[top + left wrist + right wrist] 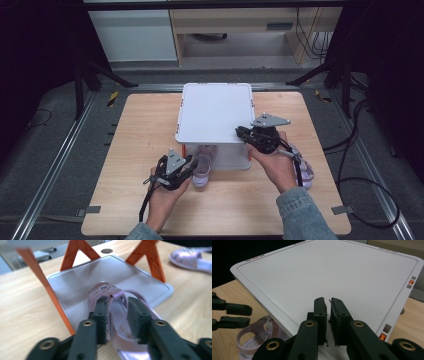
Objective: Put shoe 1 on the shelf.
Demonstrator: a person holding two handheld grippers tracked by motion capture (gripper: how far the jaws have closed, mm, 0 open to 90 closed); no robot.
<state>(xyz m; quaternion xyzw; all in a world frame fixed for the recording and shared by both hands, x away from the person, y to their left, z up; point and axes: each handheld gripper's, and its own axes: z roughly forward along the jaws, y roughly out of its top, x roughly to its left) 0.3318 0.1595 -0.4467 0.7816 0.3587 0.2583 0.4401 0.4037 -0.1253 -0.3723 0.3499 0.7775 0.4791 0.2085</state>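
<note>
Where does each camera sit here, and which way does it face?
High view: above the person's side, looking forward and down on the table and white rack; both hands show.
Left gripper view: rides the left hand-held gripper, facing the lower shelf; its jaws straddle a purple sandal.
Right gripper view: rides the right hand-held gripper, looking across the rack's top; jaws nearly closed, empty.
Shared: all three show that sandal.
</note>
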